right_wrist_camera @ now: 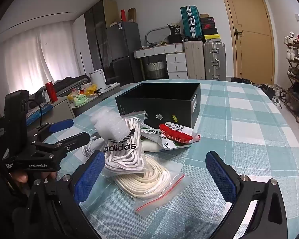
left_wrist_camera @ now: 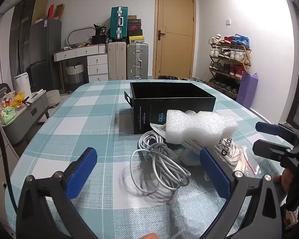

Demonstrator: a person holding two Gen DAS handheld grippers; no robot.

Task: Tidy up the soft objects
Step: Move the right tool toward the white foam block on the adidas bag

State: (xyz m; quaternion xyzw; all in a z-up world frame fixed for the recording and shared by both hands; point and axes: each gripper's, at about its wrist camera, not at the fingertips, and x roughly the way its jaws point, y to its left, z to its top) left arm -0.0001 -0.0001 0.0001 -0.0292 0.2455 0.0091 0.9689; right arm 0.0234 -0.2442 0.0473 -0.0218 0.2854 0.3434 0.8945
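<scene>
Both the left gripper (left_wrist_camera: 148, 168) and the right gripper (right_wrist_camera: 155, 171) stood with jaws wide apart, holding nothing. The soft items lay heaped on the checked tablecloth (right_wrist_camera: 249, 123), just in front of an open black box (right_wrist_camera: 159, 101): a white foam block (left_wrist_camera: 201, 126), a coiled grey cable (left_wrist_camera: 159, 167), a pouch printed "adidas" (right_wrist_camera: 120, 147), a zip bag of cream cord (right_wrist_camera: 147, 179) and a red-and-white packet (right_wrist_camera: 175, 136) with unreadable print. The left gripper's body read "GenRobot.AI".
</scene>
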